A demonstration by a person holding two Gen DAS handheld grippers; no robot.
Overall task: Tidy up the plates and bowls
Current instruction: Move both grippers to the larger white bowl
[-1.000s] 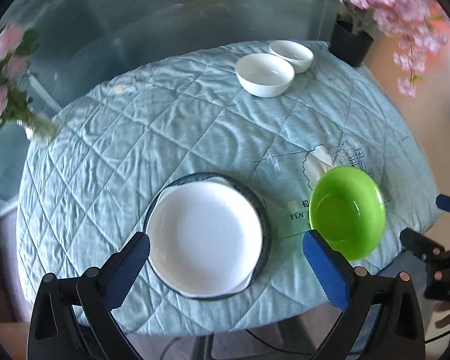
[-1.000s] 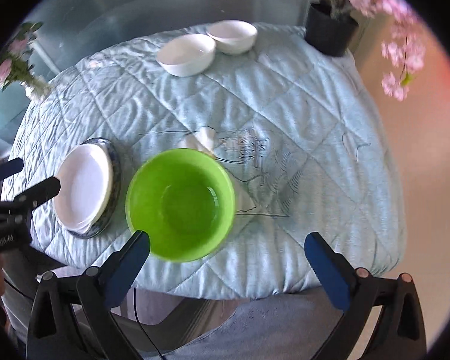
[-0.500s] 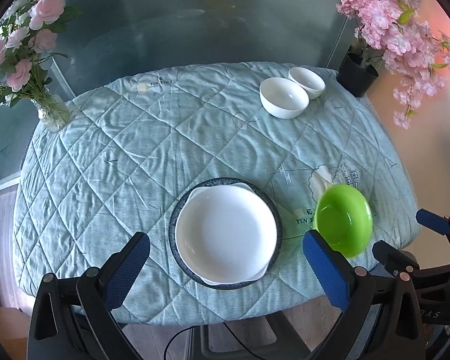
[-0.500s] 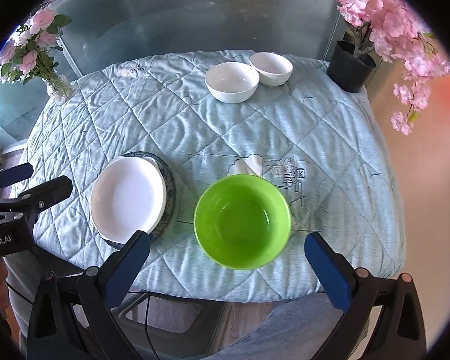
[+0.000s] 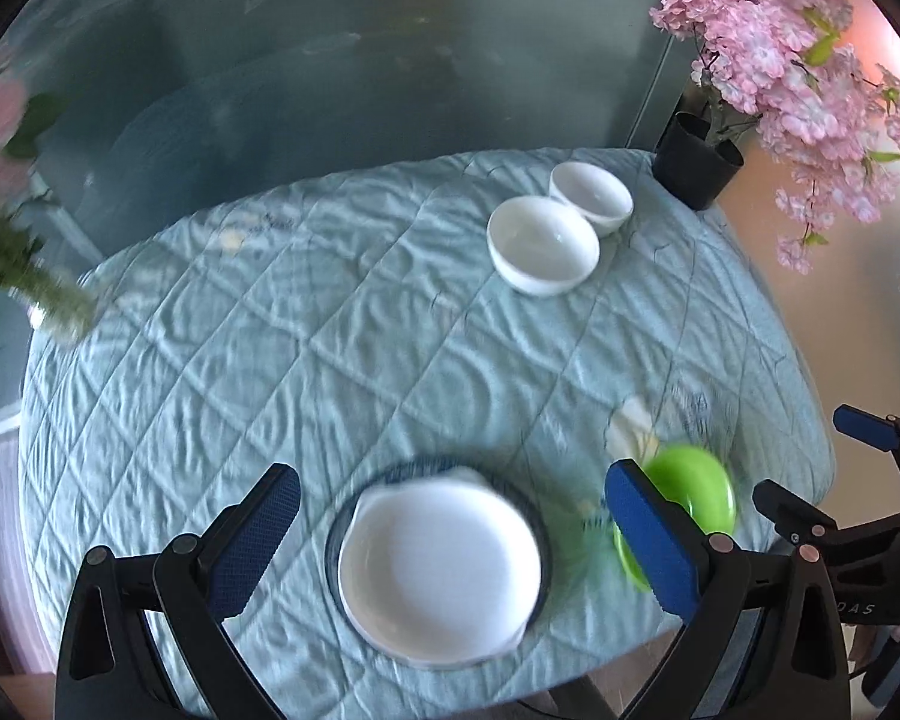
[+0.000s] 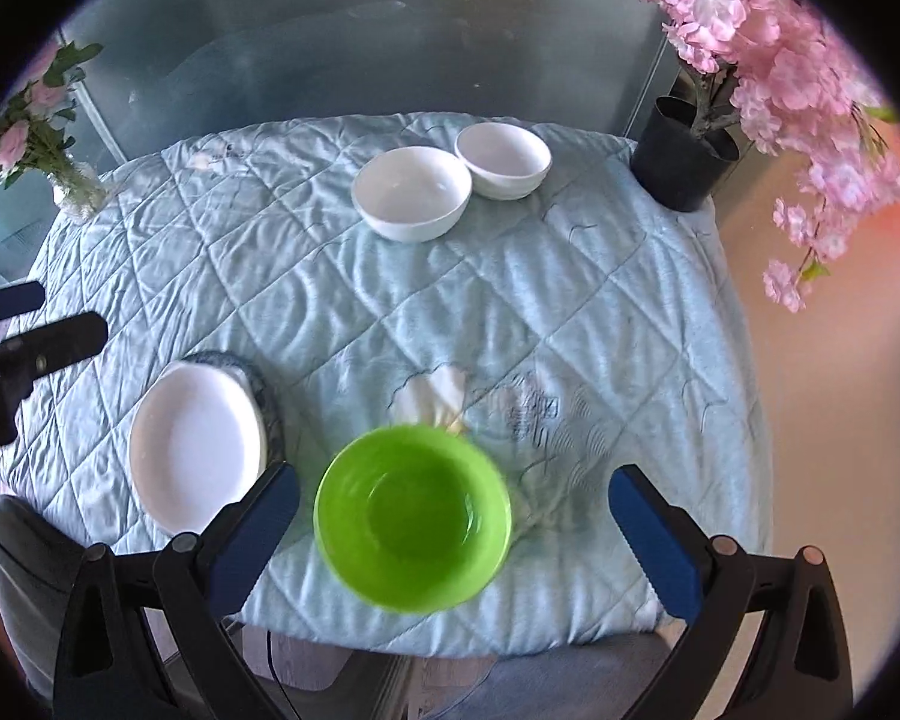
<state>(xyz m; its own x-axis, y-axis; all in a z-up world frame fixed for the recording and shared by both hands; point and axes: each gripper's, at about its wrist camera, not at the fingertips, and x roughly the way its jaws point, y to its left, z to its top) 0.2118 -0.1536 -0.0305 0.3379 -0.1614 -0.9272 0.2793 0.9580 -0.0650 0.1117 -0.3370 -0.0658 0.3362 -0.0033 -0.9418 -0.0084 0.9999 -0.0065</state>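
Observation:
A white plate [image 5: 438, 561] [image 6: 195, 447] lies on a dark-rimmed plate [image 5: 537, 531] [image 6: 270, 414] at the near side of the table. Right of them sits a green bowl [image 5: 699, 495] [image 6: 413, 519]. Two white bowls stand side by side at the far side, the larger [image 5: 543, 243] [image 6: 413, 192] left of the smaller [image 5: 591, 195] [image 6: 503, 159]. My left gripper [image 5: 447, 531] hangs open above the stacked plates. Above the green bowl my right gripper [image 6: 453, 531] is open too. Neither holds anything.
A quilted light-blue cloth [image 5: 330, 348] [image 6: 570, 300] covers the round table. A black pot of pink blossoms [image 5: 696, 159] [image 6: 684, 165] stands at the far right edge. A glass vase of roses [image 6: 78, 189] stands at the far left. A glass wall runs behind.
Both cameras have swung and shifted over the second, first pulling back from the table, then tilting. The left view is blurred now. The dishes have not moved and both grippers have stayed open.

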